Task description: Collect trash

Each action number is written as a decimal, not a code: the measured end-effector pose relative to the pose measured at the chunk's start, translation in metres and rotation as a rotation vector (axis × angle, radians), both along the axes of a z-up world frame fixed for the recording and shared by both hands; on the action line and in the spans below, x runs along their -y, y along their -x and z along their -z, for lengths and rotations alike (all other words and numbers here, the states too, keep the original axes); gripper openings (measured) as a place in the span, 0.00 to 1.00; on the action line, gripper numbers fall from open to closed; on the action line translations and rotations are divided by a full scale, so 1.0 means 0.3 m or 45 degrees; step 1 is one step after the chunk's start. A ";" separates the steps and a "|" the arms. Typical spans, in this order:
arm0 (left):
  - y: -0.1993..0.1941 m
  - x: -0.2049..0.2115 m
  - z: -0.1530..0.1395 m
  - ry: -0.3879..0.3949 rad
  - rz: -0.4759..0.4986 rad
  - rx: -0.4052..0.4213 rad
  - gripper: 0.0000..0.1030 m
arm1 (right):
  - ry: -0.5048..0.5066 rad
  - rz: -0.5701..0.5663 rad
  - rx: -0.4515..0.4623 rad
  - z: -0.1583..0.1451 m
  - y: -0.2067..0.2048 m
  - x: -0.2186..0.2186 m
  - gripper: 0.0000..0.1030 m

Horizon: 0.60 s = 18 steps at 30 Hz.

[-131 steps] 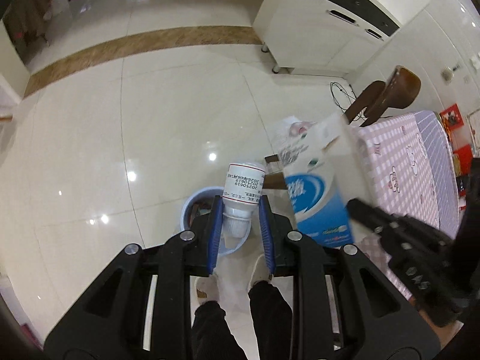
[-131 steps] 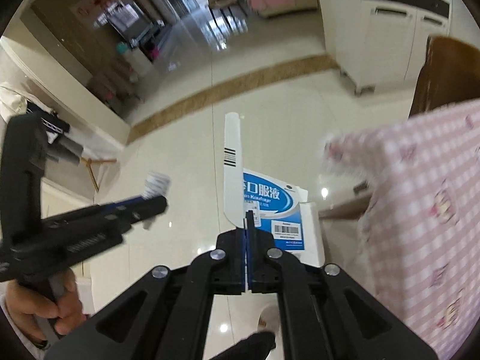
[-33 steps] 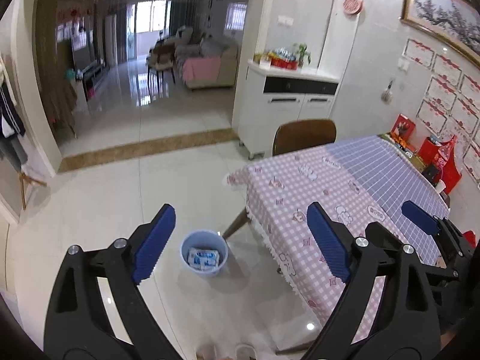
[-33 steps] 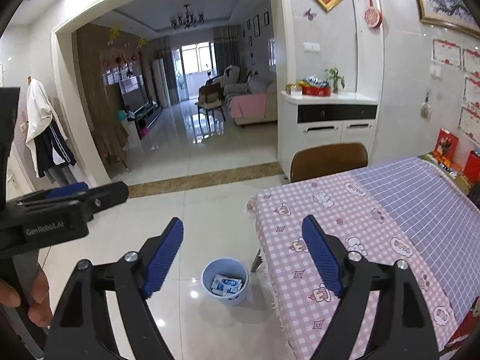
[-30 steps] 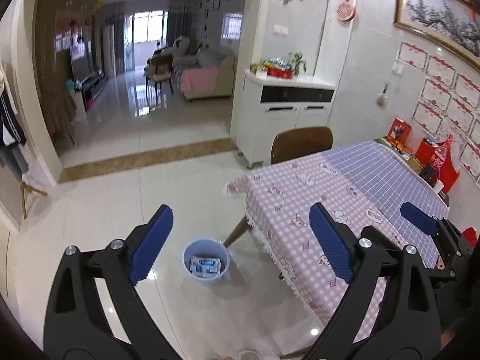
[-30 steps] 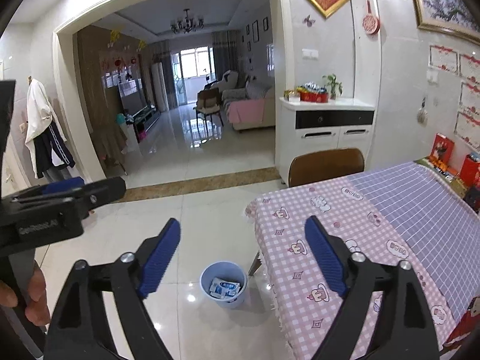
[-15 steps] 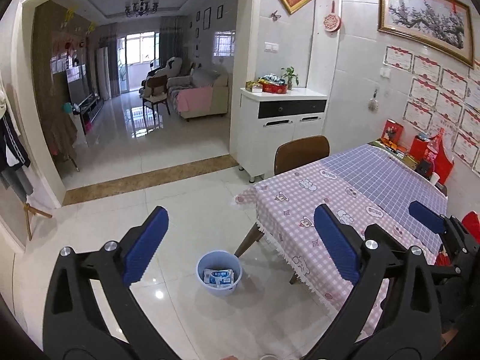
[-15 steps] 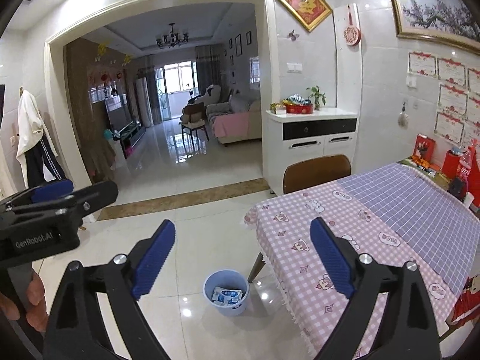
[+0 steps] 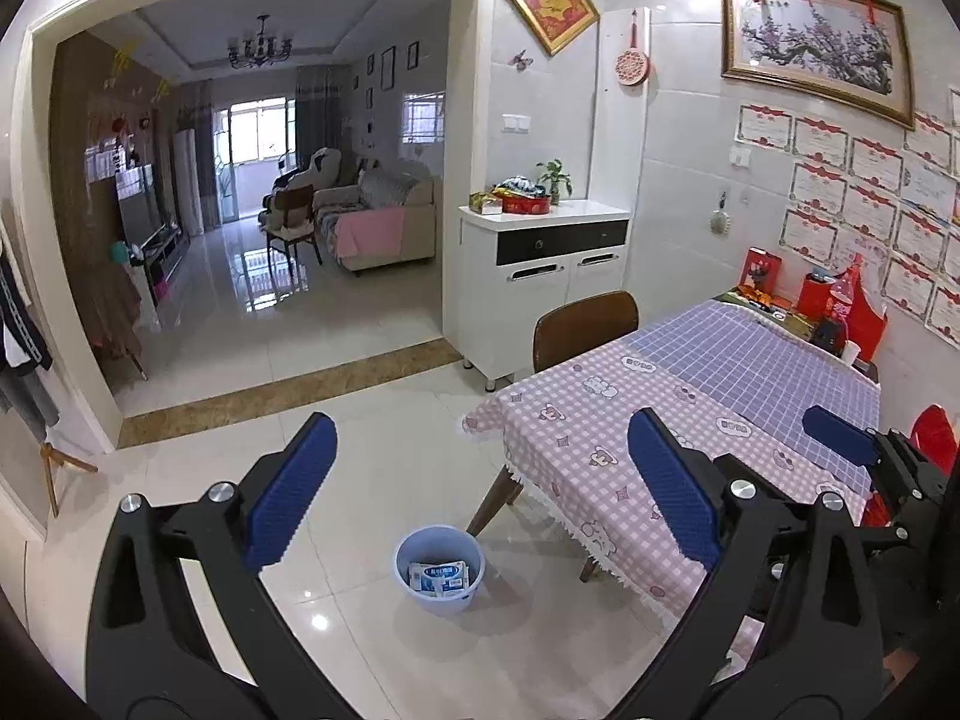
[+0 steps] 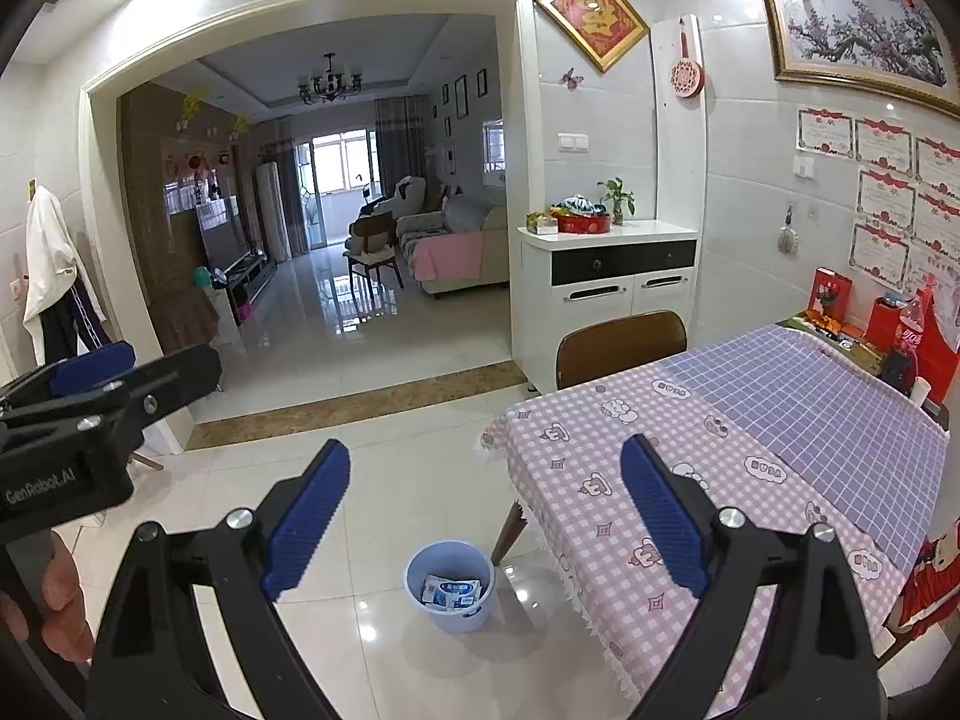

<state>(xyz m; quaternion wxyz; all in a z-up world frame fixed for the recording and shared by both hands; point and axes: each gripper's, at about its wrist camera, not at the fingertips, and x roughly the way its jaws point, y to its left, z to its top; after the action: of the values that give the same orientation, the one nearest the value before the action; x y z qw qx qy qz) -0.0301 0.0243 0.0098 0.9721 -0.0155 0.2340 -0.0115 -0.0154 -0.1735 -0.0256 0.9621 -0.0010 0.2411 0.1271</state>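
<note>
Down in the blue bin (image 9: 438,564) on the floor only the top of a blue-and-white carton (image 9: 437,576) shows; the print on it is too small to read, and the bin wall hides whatever lies beneath it. The brown chair (image 10: 621,345) is tucked behind the worktop (image 10: 720,480), so just its backrest is seen, and the cloth covers all but two of the worktop's legs. From the right wrist view the left tool (image 10: 90,384) is cut off at the frame's edge, and the red clutter (image 9: 840,306) at the far wall is too small to tell apart.

bright, even daylight | far windows (image 9: 258,120) blown out | floor (image 9: 372,480) glare spots | fisheye-bent edges, dark corners | sharp
</note>
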 end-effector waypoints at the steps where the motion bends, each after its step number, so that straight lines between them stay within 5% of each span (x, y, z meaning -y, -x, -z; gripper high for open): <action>1: 0.006 -0.001 -0.004 -0.003 -0.005 0.013 0.93 | 0.002 0.001 0.002 0.000 0.005 -0.003 0.87; 18: 0.001 -0.030 0.002 0.021 -0.003 -0.008 0.93 | 0.003 0.003 -0.011 0.002 0.008 0.006 0.87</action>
<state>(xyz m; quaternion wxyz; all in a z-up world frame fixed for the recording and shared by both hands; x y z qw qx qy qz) -0.0303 0.0333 0.0092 0.9711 -0.0240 0.2371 -0.0121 -0.0177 -0.1754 -0.0261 0.9613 -0.0014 0.2454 0.1256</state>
